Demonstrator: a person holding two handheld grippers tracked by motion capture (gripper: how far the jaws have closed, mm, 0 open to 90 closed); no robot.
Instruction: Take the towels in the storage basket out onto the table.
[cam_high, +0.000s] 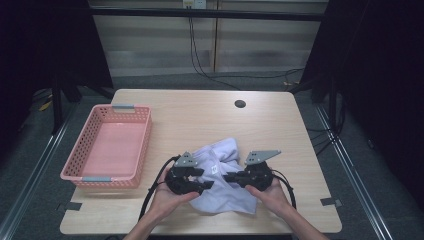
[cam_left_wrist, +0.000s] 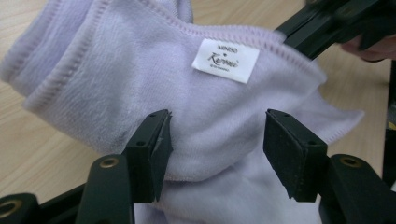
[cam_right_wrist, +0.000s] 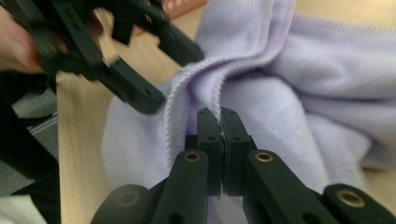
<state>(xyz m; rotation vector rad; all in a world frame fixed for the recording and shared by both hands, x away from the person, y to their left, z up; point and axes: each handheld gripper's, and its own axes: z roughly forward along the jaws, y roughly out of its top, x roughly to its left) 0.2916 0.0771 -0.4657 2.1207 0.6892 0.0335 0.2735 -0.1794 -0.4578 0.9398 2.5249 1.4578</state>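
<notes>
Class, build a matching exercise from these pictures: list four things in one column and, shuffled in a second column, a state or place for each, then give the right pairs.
Things:
1. left gripper
2. right gripper
3. basket
4. white label

States or places:
A. pink, at the table's left side
B. jaws apart, towel between them
C. sewn on the lilac towel
D. jaws pinched on a towel edge

Pairs: 1-B, 2-D, 3-A, 4-C

Basket (cam_high: 107, 145) blocks left, far tabletop (cam_high: 210, 107) seemingly open
</notes>
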